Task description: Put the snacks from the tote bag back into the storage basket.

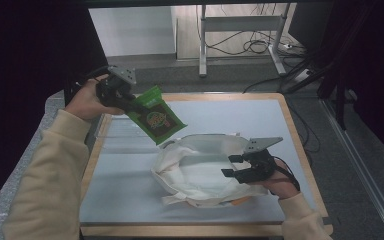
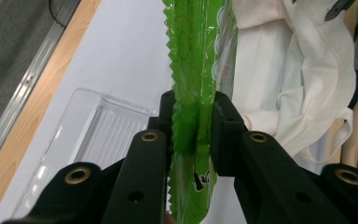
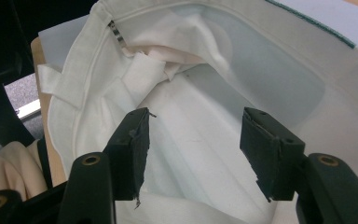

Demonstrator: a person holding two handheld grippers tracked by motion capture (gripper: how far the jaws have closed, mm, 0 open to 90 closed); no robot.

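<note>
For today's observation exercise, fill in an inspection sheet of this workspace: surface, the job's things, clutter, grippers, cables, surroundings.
Surface: pale grey table top with a wooden edge, mostly bare.
Job's things: green snack packet held up in the air above the table's left part; white cloth bag lying on the table, mouth open.
Clutter: clear plastic tray on the table at the left, nothing seen in it.
Grippers: left gripper shut on the packet's edge; right gripper open, jaws at the bag's mouth, gripping nothing.
Cables: loose cables on the floor beyond the table.
Surroundings: grey metal frame standing beyond the table; dark areas on both sides.
</note>
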